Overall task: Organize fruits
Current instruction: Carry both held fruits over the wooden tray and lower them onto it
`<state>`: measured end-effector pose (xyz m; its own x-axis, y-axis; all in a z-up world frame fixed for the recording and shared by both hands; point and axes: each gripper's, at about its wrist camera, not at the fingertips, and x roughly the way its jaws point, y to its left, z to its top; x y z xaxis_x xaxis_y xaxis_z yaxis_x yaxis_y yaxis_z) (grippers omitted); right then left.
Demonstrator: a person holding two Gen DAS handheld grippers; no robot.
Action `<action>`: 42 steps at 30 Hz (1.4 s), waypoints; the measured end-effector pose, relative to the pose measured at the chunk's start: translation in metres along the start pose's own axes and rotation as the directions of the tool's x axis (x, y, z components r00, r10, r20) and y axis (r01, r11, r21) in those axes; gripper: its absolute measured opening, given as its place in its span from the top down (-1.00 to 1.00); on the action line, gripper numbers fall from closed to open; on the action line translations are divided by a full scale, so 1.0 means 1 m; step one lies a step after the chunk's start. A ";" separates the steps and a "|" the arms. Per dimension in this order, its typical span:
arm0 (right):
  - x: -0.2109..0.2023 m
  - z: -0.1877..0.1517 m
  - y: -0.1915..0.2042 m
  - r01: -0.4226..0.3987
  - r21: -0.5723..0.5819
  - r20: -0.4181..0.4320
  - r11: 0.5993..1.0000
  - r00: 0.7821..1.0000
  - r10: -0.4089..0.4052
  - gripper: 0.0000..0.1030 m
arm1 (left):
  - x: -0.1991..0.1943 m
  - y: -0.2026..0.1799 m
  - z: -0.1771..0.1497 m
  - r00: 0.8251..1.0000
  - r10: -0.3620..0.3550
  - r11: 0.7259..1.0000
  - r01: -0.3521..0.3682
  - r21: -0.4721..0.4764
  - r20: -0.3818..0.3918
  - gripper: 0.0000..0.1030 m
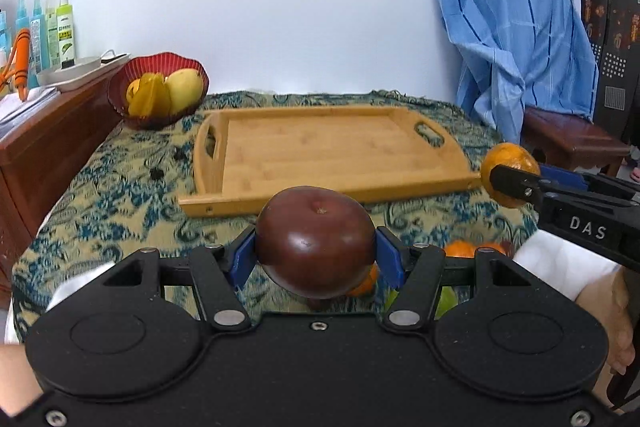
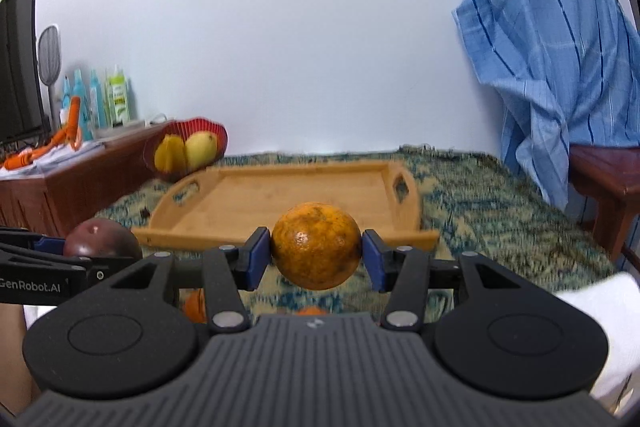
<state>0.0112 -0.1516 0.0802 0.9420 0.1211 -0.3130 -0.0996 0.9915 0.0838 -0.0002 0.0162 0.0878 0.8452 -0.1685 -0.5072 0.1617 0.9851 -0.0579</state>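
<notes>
My left gripper [image 1: 316,251] is shut on a dark red apple [image 1: 316,247] and holds it above the patterned tablecloth, just short of the near edge of an empty bamboo tray [image 1: 320,151]. My right gripper [image 2: 316,253] is shut on an orange [image 2: 316,245], also held in the air before the tray [image 2: 280,195]. In the left wrist view the orange [image 1: 508,167] hangs at the tray's right corner. In the right wrist view the apple [image 2: 102,239] is at the left. More oranges [image 1: 460,250] lie on the cloth below the grippers, partly hidden.
A red basket [image 1: 160,89] with yellow fruit stands at the back left of the table. A wooden cabinet [image 1: 48,147] with bottles and a dish is on the left. A chair with a blue cloth [image 1: 516,35] stands on the right.
</notes>
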 end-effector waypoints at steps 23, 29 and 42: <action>0.114 0.057 -0.031 0.021 0.077 0.014 0.997 1.000 -0.022 -0.04 | 0.107 0.045 0.096 1.000 -0.026 0.999 0.027 -0.037 0.015 -0.16; 0.163 0.081 -0.041 0.035 0.105 0.002 0.994 0.999 -0.036 -0.04 | 0.167 0.062 0.122 1.000 0.006 0.998 -0.005 -0.058 0.013 -0.16; 0.279 0.082 -0.058 0.077 0.163 -0.176 0.984 0.983 -0.048 -0.04 | 0.290 0.086 0.148 0.995 0.040 0.993 -0.049 -0.112 -0.086 -0.16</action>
<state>0.3058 -0.1791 0.0661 0.8746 0.0799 -0.4782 0.0268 0.9768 0.2123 0.3338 0.0477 0.0630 0.8040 -0.1255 -0.5813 0.0617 0.9898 -0.1284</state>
